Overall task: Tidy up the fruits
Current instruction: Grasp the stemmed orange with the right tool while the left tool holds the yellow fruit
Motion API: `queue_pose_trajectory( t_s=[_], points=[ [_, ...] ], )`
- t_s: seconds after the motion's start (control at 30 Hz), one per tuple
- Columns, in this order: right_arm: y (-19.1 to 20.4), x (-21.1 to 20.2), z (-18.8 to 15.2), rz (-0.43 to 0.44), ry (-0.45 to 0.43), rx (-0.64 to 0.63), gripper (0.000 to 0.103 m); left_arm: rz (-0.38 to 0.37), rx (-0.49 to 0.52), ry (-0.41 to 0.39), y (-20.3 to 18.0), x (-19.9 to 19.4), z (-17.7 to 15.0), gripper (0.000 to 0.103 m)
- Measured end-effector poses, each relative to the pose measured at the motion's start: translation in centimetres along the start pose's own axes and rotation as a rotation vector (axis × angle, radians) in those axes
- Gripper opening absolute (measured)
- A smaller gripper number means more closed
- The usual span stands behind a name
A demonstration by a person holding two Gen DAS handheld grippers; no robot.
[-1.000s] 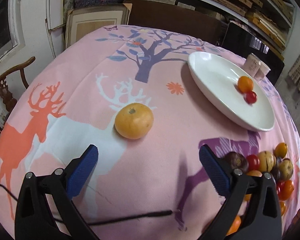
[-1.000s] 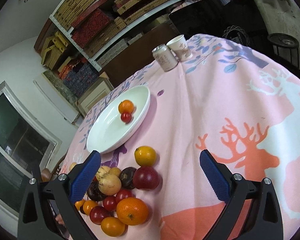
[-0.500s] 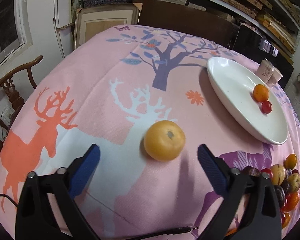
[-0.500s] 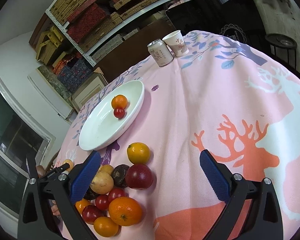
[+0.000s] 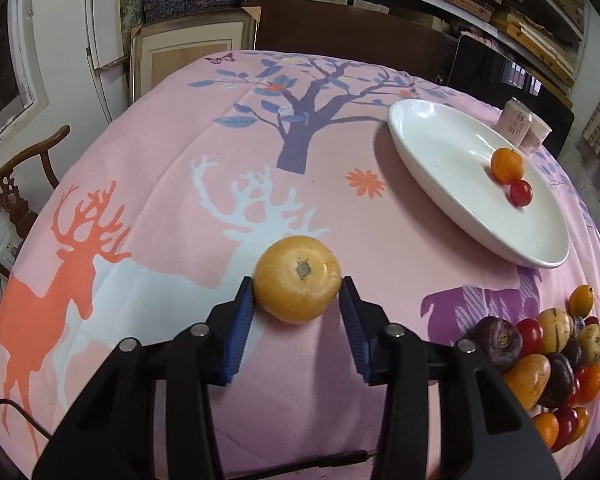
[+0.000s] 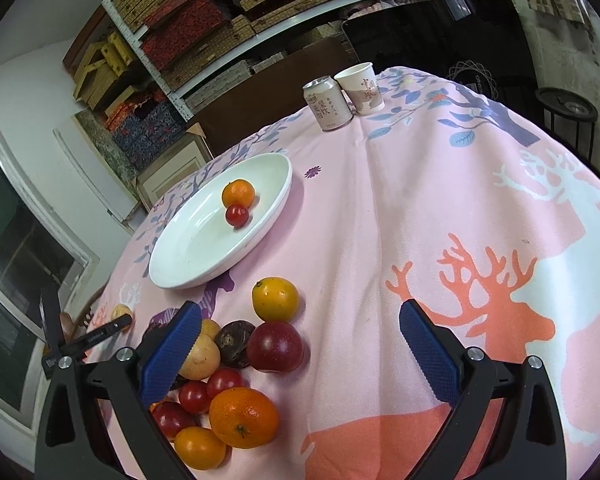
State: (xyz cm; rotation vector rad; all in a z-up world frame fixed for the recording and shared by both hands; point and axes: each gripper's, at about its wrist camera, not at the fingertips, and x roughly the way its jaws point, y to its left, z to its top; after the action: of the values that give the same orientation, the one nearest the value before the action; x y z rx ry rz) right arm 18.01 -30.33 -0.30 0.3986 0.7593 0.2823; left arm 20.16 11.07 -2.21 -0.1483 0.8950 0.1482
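Note:
My left gripper (image 5: 298, 294) is shut on a yellow-orange round fruit (image 5: 298, 278) that rests on the pink tablecloth, both blue pads touching its sides. A white plate (image 5: 452, 168) at the right holds a small orange (image 5: 507, 165) and a red cherry tomato (image 5: 521, 193). A pile of mixed fruit (image 5: 548, 360) lies at the lower right. My right gripper (image 6: 300, 332) is open and empty, hovering beside the same fruit pile (image 6: 236, 364). The right wrist view also shows the plate (image 6: 196, 248) farther back.
A drink can (image 6: 331, 103) and a paper cup (image 6: 362, 87) stand at the table's far edge. A wooden chair (image 5: 8, 184) is at the left of the table. Shelves and a dark cabinet stand behind the table.
My left gripper moved forward to the yellow-orange fruit and closed its open jaws on it. My right gripper stayed open and shifted slightly over the fruit pile.

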Motion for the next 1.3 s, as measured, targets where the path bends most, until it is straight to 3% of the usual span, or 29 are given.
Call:
queue_pose_trajectory(
  t_s=[0.2,0.33,0.43,0.5,0.67,0.87,0.9,0.93,1.03,1.3],
  points=[
    [1.2,-1.7,-2.2,0.021,0.03,-0.076,0.1,0.011,0.007,-0.001,0.0,-0.1,0.0,0.043],
    [2.6,-2.2,-5.0,-0.052,0.087,-0.182,0.1,-0.006,-0.009,0.004,0.4,-0.4,0.0,0.042],
    [4.2,-2.0,-5.1,-0.093,0.081,-0.251,0.1,-0.019,-0.021,-0.005,0.6,-0.8,0.0,0.042],
    [4.9,-1.3,-5.3,-0.089,0.099,-0.271,0.095,-0.025,-0.028,-0.009,0.8,-1.0,0.0,0.042],
    [5.7,0.4,-5.9,-0.089,0.165,-0.292,0.06,-0.028,-0.032,-0.002,0.9,-0.9,-0.1,0.042],
    [5.6,0.9,-6.0,-0.06,0.191,-0.263,0.058,-0.023,-0.026,0.015,0.8,-0.5,-0.2,0.043],
    [5.7,1.3,-6.0,-0.06,0.205,-0.268,0.056,-0.021,-0.025,0.018,0.7,-0.4,-0.2,0.043],
    [5.7,1.4,-6.0,-0.053,0.212,-0.264,0.047,-0.019,-0.023,0.016,0.7,-0.4,-0.2,0.043],
    [5.6,1.4,-6.0,-0.034,0.216,-0.249,0.047,-0.02,-0.021,0.013,0.7,-0.3,-0.2,0.043],
    [4.3,-0.2,-5.5,-0.004,0.148,-0.177,0.046,-0.057,-0.068,-0.02,1.7,-1.3,-0.2,0.042]
  ],
)
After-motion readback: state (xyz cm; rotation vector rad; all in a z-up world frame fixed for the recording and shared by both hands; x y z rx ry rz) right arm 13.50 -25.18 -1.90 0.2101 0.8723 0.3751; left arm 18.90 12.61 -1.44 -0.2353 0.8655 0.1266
